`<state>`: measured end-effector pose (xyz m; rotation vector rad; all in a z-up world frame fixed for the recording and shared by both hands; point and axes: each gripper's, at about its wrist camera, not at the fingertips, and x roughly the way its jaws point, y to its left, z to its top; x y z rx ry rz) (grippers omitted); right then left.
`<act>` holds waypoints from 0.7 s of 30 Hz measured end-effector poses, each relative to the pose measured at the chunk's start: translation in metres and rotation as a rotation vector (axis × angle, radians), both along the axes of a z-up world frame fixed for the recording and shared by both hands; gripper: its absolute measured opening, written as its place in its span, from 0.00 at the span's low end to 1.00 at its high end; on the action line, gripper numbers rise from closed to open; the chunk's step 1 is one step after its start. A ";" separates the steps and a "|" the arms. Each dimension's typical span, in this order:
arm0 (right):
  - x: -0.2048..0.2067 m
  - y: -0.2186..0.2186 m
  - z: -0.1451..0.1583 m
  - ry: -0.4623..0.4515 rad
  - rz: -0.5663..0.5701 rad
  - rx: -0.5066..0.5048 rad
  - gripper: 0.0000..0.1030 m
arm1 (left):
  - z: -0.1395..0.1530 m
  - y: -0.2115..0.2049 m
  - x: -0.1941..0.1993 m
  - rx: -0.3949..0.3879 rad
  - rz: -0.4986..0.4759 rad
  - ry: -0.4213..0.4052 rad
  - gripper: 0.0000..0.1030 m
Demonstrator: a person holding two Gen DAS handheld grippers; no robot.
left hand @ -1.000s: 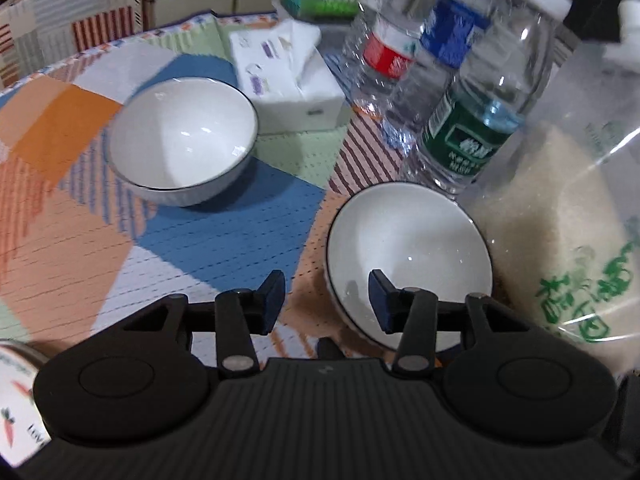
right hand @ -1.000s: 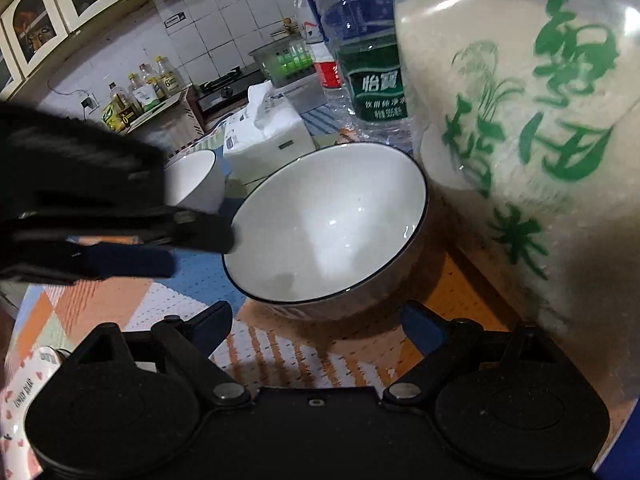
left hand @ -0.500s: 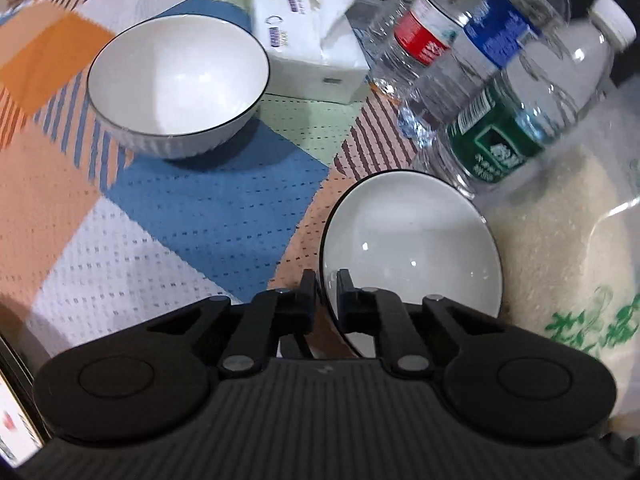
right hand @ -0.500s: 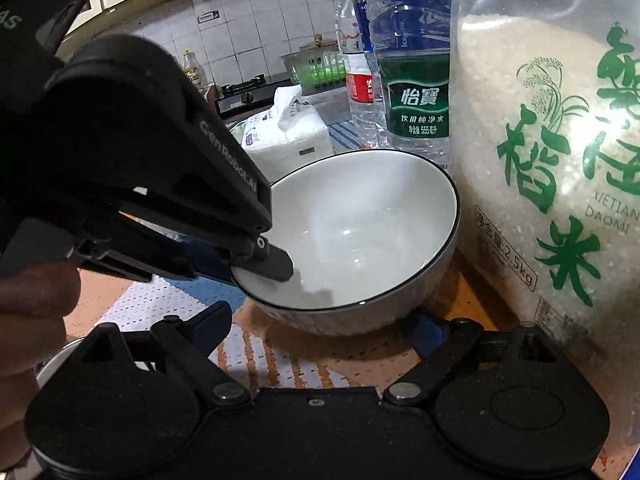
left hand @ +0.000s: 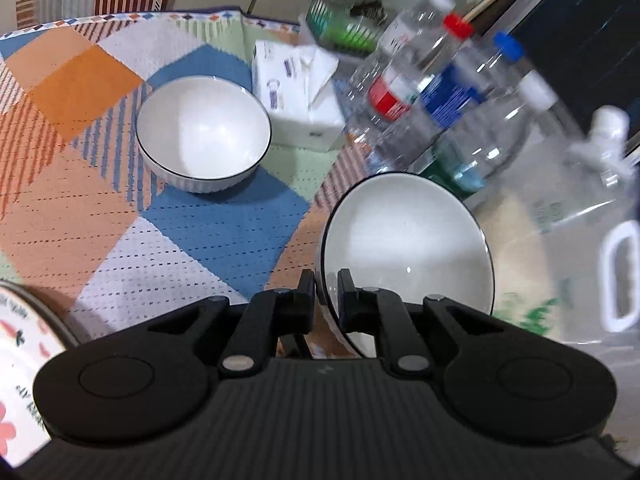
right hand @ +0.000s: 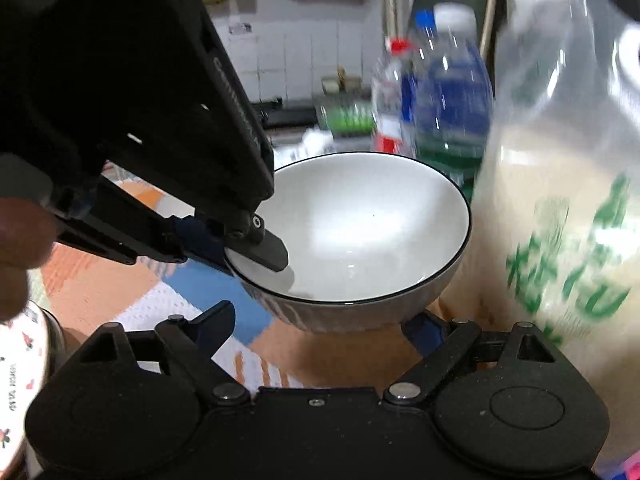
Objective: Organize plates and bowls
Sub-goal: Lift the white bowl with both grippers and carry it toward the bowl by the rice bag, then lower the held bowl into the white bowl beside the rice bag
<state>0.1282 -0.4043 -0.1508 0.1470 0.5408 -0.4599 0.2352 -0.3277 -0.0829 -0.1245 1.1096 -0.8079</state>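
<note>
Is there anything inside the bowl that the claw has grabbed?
The held bowl looks empty and white inside. Only one finger of the left claw reaches in over the rim, covering a small patch of wall.

Two white bowls with thin black rims and ribbed outer walls. Near bowl point(left hand: 404, 248) tilted, rim pinched, lifted just beside the rice bag; also seen at point(right hand: 360, 232). Far bowl point(left hand: 204, 132) upright and empty on the patterned tabletop cloth, beside the tissue pack. Floral-printed plate point(left hand: 20, 360) at lower left edge, partly cropped.
</note>
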 end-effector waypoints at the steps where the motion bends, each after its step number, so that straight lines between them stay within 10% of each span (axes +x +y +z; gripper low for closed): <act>1: -0.001 0.000 0.005 -0.015 0.007 0.001 0.91 | 0.006 0.006 -0.001 -0.011 0.002 0.002 0.09; 21: -0.072 0.067 0.048 -0.035 0.385 -0.076 0.92 | 0.043 0.107 -0.043 0.047 0.002 -0.015 0.09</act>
